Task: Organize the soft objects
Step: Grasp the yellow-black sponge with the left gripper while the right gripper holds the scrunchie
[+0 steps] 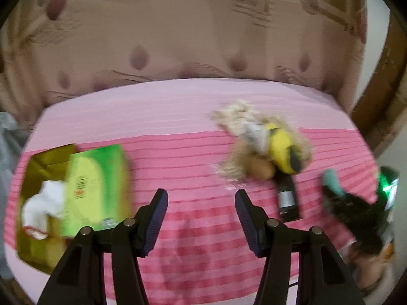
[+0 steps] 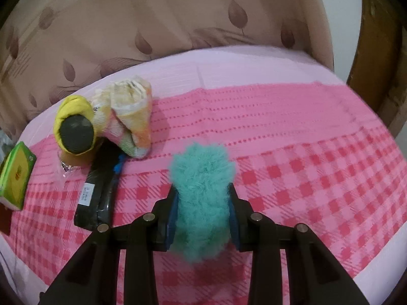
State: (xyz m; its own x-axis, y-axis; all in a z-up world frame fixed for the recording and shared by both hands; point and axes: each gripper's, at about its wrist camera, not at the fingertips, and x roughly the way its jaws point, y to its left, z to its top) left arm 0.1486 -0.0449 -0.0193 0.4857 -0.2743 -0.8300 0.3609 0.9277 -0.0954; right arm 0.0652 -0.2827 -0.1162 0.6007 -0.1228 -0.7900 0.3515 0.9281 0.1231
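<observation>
My right gripper (image 2: 203,190) is shut on a fluffy teal soft toy (image 2: 202,178) and holds it above the pink checked bedspread (image 2: 318,172). That gripper and the teal toy (image 1: 333,180) also show at the right of the left wrist view. My left gripper (image 1: 201,203) is open and empty over the bedspread (image 1: 178,157). A pile of soft objects lies at the back: a yellow and black plush (image 2: 75,124), also in the left wrist view (image 1: 283,152), and a folded pastel cloth (image 2: 132,117). A black packet (image 2: 98,198) lies in front of the pile.
A green box (image 1: 95,185) lies on the left by an olive open box (image 1: 43,167) that holds a white cloth (image 1: 43,208). The green box also shows in the right wrist view (image 2: 16,178). A padded beige headboard (image 2: 178,20) stands behind the bed. A wooden frame (image 2: 376,63) is at right.
</observation>
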